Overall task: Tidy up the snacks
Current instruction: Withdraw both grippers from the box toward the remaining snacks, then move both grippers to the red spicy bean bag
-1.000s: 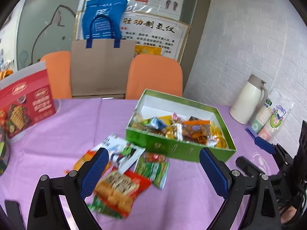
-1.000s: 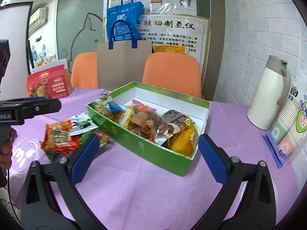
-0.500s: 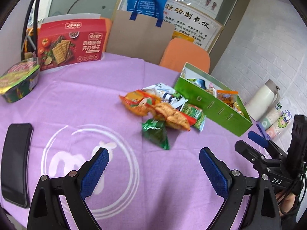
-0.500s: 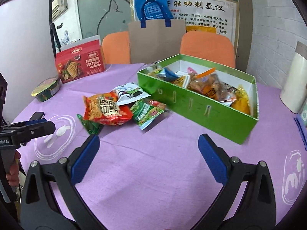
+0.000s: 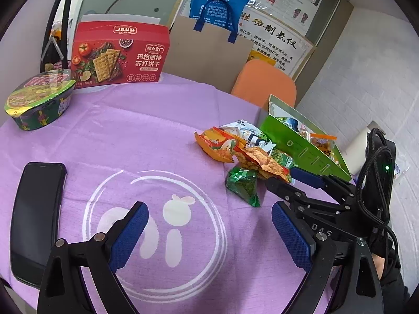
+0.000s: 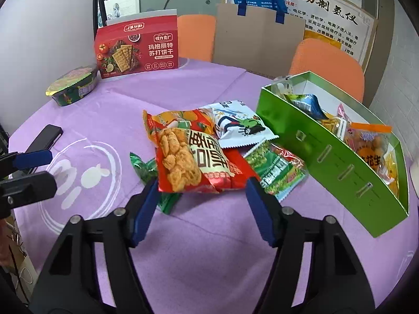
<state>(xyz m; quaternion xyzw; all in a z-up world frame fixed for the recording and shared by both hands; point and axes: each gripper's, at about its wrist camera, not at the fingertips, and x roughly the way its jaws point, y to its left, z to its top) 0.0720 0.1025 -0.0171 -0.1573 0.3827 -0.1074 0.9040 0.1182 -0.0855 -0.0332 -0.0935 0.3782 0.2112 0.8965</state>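
Observation:
A pile of snack packets lies on the purple tablecloth beside an open green box point(image 6: 337, 157) holding several snacks. On top sits a red rice-cracker bag point(image 6: 193, 159), with a white packet point(image 6: 241, 128), a green pea packet point(image 6: 277, 170) and a small green packet point(image 6: 146, 170) around it. My right gripper point(image 6: 203, 209) is open, its blue fingers straddling the red bag's near edge. My left gripper point(image 5: 209, 233) is open over the white logo, well left of the pile point(image 5: 251, 157). The right gripper point(image 5: 296, 180) reaches the pile in the left wrist view.
A red cracker box point(image 5: 117, 57) and a green noodle bowl point(image 5: 39, 99) stand at the table's far left. A black phone point(image 5: 36, 217) lies near the left edge. Orange chairs point(image 6: 327, 62) and a brown bag with a blue tote point(image 6: 259, 26) are behind. A hand point(image 5: 382, 261) holds the right gripper.
Both grippers have swung left, away from the green box. The right one has closed in on the pile until its fingers flank the red bag. The left one now faces the table's left half.

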